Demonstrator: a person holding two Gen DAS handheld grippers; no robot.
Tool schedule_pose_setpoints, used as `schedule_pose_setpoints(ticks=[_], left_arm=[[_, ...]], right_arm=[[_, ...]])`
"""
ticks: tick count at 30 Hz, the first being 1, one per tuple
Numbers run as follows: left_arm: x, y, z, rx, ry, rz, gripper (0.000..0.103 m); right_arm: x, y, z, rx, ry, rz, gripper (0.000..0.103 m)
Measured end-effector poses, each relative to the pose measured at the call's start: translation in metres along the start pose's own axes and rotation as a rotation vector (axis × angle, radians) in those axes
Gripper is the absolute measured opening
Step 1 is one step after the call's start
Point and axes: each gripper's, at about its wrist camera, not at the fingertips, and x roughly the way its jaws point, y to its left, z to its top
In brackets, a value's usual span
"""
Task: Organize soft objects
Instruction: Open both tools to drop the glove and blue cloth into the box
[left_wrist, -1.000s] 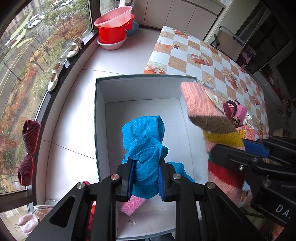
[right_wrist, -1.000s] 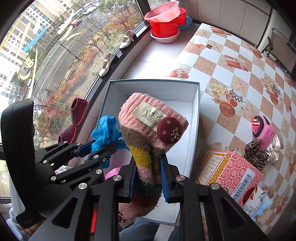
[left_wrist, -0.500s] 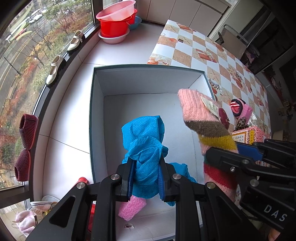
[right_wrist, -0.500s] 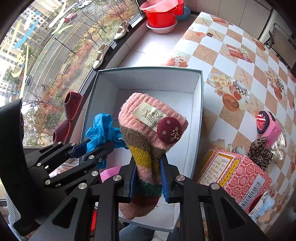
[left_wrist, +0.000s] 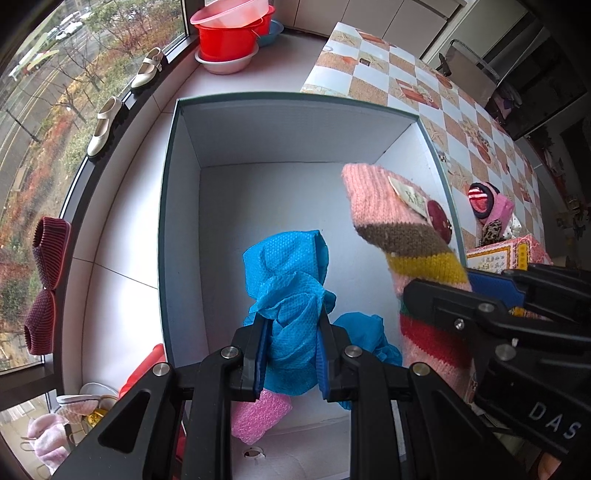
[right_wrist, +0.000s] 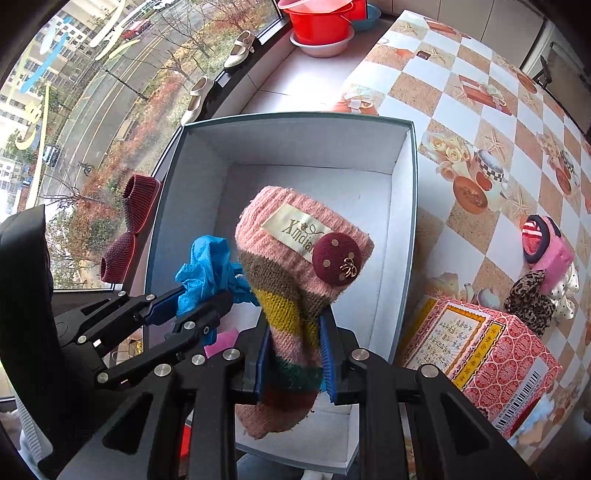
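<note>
Sock (right_wrist: 295, 295) and blue cloth (left_wrist: 291, 302), pinched by right tool (right_wrist: 295, 365) and left tool (left_wrist: 291, 358), hang over the box (left_wrist: 166, 221); lowering and releasing probably follow.

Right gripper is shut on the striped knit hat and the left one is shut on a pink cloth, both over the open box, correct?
Not quite: the left gripper is shut on a blue cloth, as the left wrist view shows. The right gripper does hold the striped knit hat over the box.

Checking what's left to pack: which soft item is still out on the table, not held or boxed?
The pink-and-leopard bundle on the checkered tablecloth, beside the red carton. The striped knit and blue cloth are gripped.
</note>
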Motion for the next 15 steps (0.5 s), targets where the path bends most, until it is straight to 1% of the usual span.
schedule_pose_setpoints(ticks=[1, 2, 4, 5, 6, 7, 8, 9, 10, 13, 14, 15], left_arm=[[0.001, 0.000, -0.001, -0.002, 0.002, 0.002, 0.024], [0.003, 0.000, -0.002, -0.004, 0.002, 0.005, 0.027], [0.005, 0.001, -0.002, -0.011, 0.002, 0.012, 0.032], [0.006, 0.002, -0.003, -0.016, 0.002, 0.012, 0.037], [0.006, 0.002, -0.003, -0.020, 0.000, 0.009, 0.047], [0.005, 0.003, -0.005, -0.023, -0.004, 0.010, 0.054], [0.004, 0.004, -0.006, -0.026, -0.010, 0.015, 0.069], [0.003, 0.006, -0.007, -0.031, -0.015, 0.019, 0.080], [0.002, 0.008, -0.008, -0.038, -0.018, 0.020, 0.080], [-0.001, 0.009, -0.010, -0.050, -0.021, 0.000, 0.082], [-0.002, 0.008, -0.010, -0.045, -0.029, 0.011, 0.084], [-0.004, 0.006, -0.011, -0.039, -0.038, 0.019, 0.090]], right_arm=[[0.001, -0.001, 0.001, 0.000, 0.000, -0.002, 0.024], [0.002, -0.001, 0.002, -0.001, -0.004, -0.006, 0.024], [0.002, -0.002, 0.003, -0.002, -0.009, -0.009, 0.024], [0.002, -0.002, 0.004, -0.003, -0.011, -0.010, 0.024], [0.002, -0.002, 0.005, -0.002, -0.012, -0.008, 0.027], [0.001, -0.002, 0.005, -0.002, -0.014, -0.005, 0.034], [0.000, -0.003, 0.005, -0.002, -0.018, 0.001, 0.038], [-0.001, -0.002, 0.004, -0.004, -0.021, 0.004, 0.052], [-0.003, -0.002, 0.004, -0.005, -0.026, 0.005, 0.061], [-0.007, 0.000, 0.003, -0.013, -0.039, 0.001, 0.061], [-0.008, 0.000, 0.003, -0.012, -0.042, 0.000, 0.061], [-0.010, 0.000, 0.002, -0.010, -0.046, -0.001, 0.063]])
